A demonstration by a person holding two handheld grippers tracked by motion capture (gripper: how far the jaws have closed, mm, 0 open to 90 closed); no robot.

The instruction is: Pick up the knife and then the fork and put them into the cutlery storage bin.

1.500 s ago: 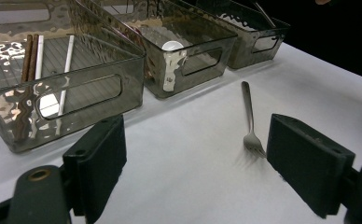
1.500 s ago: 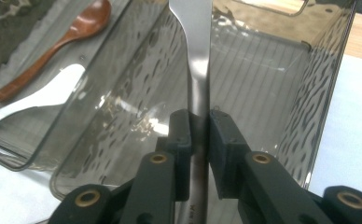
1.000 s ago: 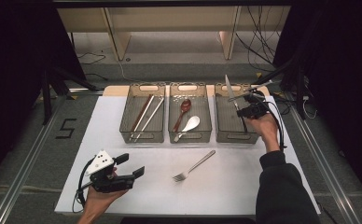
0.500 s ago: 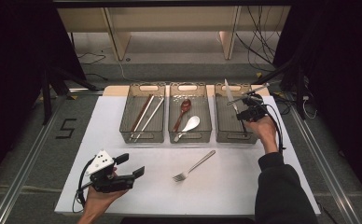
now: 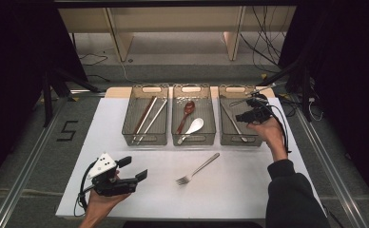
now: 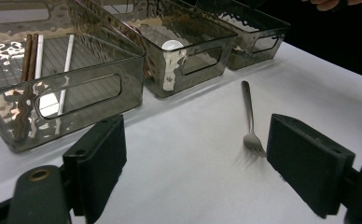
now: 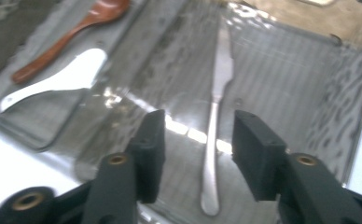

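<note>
A silver table knife (image 7: pixel 215 116) lies flat on the floor of the right smoky plastic bin (image 5: pixel 239 141), also visible as the knife (image 5: pixel 232 120) from above. My right gripper (image 7: pixel 195 126) hovers over that bin. Its jaws have just been opening, and the pads stand apart on either side of the knife without touching it. From above, the right gripper (image 5: pixel 242 116) sits at the bin's right rim. My left gripper (image 5: pixel 134 168) rests open near the table's front left, with nothing between its jaws. A metal fork (image 5: pixel 198 169) lies on the white table beyond the left gripper (image 6: pixel 198 154).
The left bin (image 5: pixel 144 141) holds chopsticks (image 6: pixel 33 56). The middle bin (image 5: pixel 193 141) holds a brown wooden spoon (image 7: pixel 65 39) and a white spoon (image 7: pixel 58 79). Cables run along the floor behind the table.
The right gripper lowered the knife from upright above the right bin and let it go; the knife now lies in the bin. The left gripper stayed put.
</note>
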